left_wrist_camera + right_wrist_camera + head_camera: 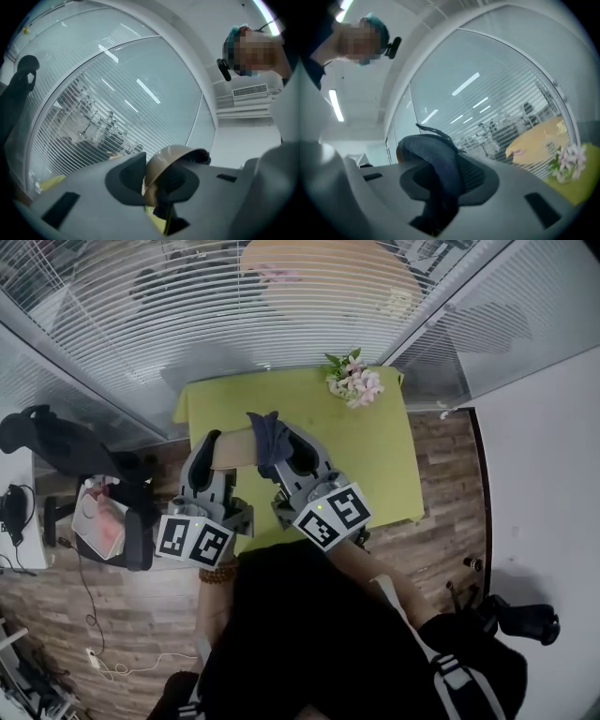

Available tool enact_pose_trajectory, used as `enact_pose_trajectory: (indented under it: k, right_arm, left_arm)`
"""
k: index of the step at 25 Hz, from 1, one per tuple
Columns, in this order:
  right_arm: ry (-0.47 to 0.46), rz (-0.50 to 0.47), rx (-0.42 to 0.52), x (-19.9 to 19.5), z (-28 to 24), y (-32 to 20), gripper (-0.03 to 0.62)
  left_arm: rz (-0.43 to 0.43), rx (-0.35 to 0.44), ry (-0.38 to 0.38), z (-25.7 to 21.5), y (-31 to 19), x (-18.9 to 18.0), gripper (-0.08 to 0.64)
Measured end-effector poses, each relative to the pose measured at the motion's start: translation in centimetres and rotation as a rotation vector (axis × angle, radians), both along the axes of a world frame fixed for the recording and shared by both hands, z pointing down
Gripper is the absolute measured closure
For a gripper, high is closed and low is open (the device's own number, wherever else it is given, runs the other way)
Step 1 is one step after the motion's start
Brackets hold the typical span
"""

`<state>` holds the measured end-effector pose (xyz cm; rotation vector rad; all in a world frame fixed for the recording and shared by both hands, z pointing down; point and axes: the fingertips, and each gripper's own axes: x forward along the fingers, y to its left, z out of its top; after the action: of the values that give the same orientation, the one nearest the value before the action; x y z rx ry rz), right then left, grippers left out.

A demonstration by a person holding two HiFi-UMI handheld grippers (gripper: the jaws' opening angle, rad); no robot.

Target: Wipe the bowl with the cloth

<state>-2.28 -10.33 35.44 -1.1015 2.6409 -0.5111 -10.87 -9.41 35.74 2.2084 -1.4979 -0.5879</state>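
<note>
A tan bowl hangs tipped on its side above the green table, and my left gripper is shut on its rim. In the left gripper view the bowl stands edge-on between the jaws of the left gripper, its round back facing left. A dark blue cloth is bunched against the bowl's open side, with my right gripper shut on it. In the right gripper view the cloth drapes over and down between the jaws of the right gripper, hiding most of the bowl behind it.
A bunch of pale pink flowers lies at the table's far right corner. Glass walls with blinds close off the back. A black chair and a pink-and-white box sit to the left, and a chair base stands on the wooden floor to the right.
</note>
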Motion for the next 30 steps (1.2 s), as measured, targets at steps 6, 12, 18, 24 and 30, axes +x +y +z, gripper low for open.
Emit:
enact_pose_trajectory:
  k: [6, 12, 18, 24, 30]
  right_arm:
    - [-0.010, -0.025, -0.096, 0.4, 1.6, -0.9, 0.504]
    - [0.795, 0.055, 0.510, 0.0, -0.1, 0.1, 0.526]
    - [0.922, 0.128, 0.775, -0.7, -1.4, 2.3, 0.526]
    - [0.527, 0.105, 0.450, -0.3, -2.1, 0.8, 0.525]
    - [0.211, -0.021, 0.149, -0.2, -0.5, -0.4, 0.509]
  left_arm:
    - [0.011, -0.019, 0.032, 1.0, -0.5, 0.5, 0.489]
    - [0.051, -0.051, -0.516, 3.1, -0.6, 2.3, 0.462]
    - [0.073, -0.090, -0.504, 3.1, -0.6, 3.1, 0.515]
    - [0.050, -0.055, -0.262, 1.0, -0.6, 1.9, 0.517]
    - [0.015, -0.048, -0.090, 1.0, -0.5, 0.8, 0.512]
